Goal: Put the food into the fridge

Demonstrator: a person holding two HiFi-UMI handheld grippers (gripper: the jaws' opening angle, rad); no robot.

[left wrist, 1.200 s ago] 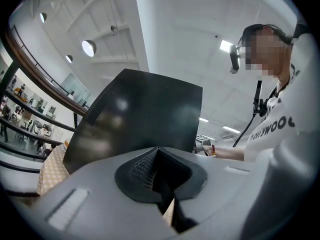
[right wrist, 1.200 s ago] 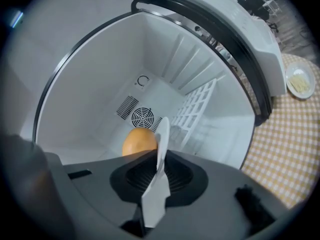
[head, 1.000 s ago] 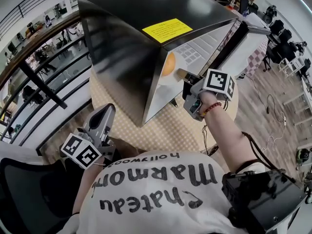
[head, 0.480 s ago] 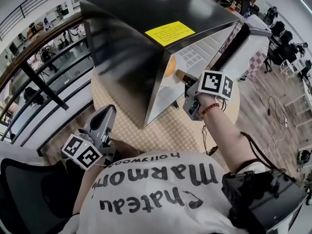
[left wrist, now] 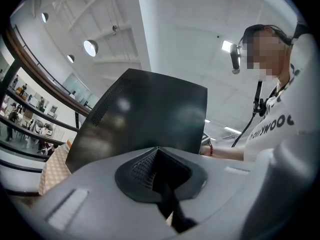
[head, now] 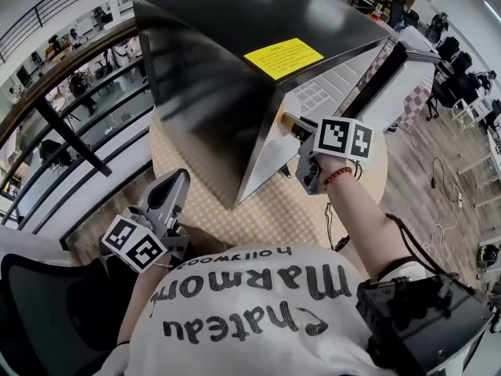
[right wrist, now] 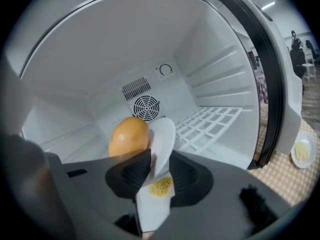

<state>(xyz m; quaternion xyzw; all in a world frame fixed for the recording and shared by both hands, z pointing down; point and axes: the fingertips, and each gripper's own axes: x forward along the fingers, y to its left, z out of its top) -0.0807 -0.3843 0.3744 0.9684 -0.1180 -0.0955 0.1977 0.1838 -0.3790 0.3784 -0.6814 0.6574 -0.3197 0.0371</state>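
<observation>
You are seated at a round table under a checked cloth, with a railing and a lower floor off to your left.

Your left gripper hangs low by your lap, clear of the cloth. Its jaws are pressed together with nothing between them, so it has no part in this step.

The black fridge fills the middle of the table, and its door is swung open on the right. Your right gripper is at the mouth of the fridge. A white plate stands between its jaws, carrying a round orange food and a small patch of yellow crumbs. The jaws are opening and the pads no longer look clamped on the rim, so the plate is being let go. It is inside the white compartment, in front of the fan grille and left of the wire shelf. I cannot tell whether it sits flat on the fridge floor.

At the far right, a second plate of pale food waits on the cloth outside the door.

By my reading you are about halfway through. One dish is delivered. You have yet to draw the gripper out, probably load the other plate, and shut the door.
</observation>
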